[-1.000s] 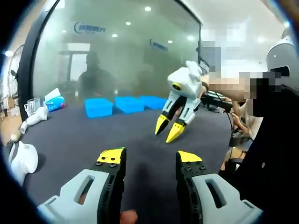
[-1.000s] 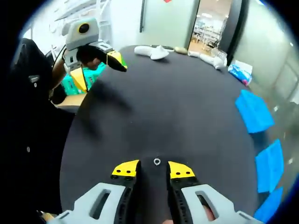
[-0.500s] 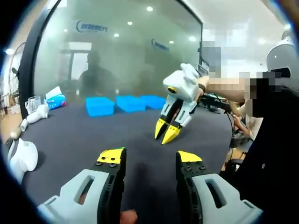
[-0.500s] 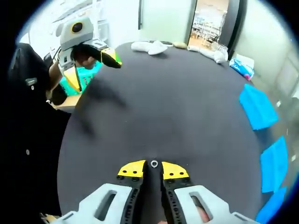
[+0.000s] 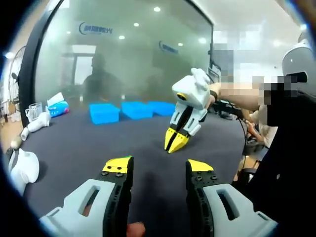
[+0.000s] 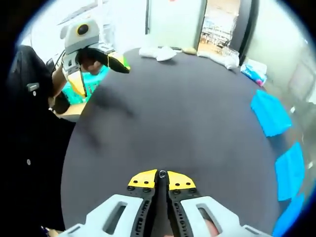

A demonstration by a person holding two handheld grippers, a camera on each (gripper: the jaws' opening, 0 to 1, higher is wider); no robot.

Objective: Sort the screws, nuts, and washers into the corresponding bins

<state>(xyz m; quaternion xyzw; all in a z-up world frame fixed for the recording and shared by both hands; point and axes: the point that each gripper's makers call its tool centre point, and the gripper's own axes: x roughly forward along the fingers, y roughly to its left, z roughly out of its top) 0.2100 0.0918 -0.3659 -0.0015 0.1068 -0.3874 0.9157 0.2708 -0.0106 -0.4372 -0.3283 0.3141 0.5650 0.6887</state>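
A small metal ring (image 6: 162, 174), a nut or a washer, lies on the dark round table (image 6: 187, 113). My right gripper (image 6: 162, 178) has its yellow-tipped jaws shut on the ring at their very tips. In the left gripper view the right gripper (image 5: 173, 143) points down at the tabletop with its tips together. Three blue bins (image 5: 104, 112) (image 5: 137, 109) (image 5: 161, 107) stand in a row at the table's far side, and they line the right edge as blue bins (image 6: 269, 112) in the right gripper view. My left gripper (image 5: 158, 165) is open and holds nothing; the left gripper (image 6: 101, 74) hovers by the table's edge.
White objects (image 5: 24, 170) and a clear cup (image 5: 34, 111) sit at the table's left rim, with a blue-and-white pack (image 5: 58, 106) behind. A glass wall (image 5: 123, 54) rises behind the bins. A person in dark clothes (image 5: 286, 163) stands at the right. A teal crate (image 6: 94, 79) sits off the table.
My right gripper's jaws have come together around the small ring on the table, and the gripper has tipped down toward it. My left gripper has stayed open and nearly still.
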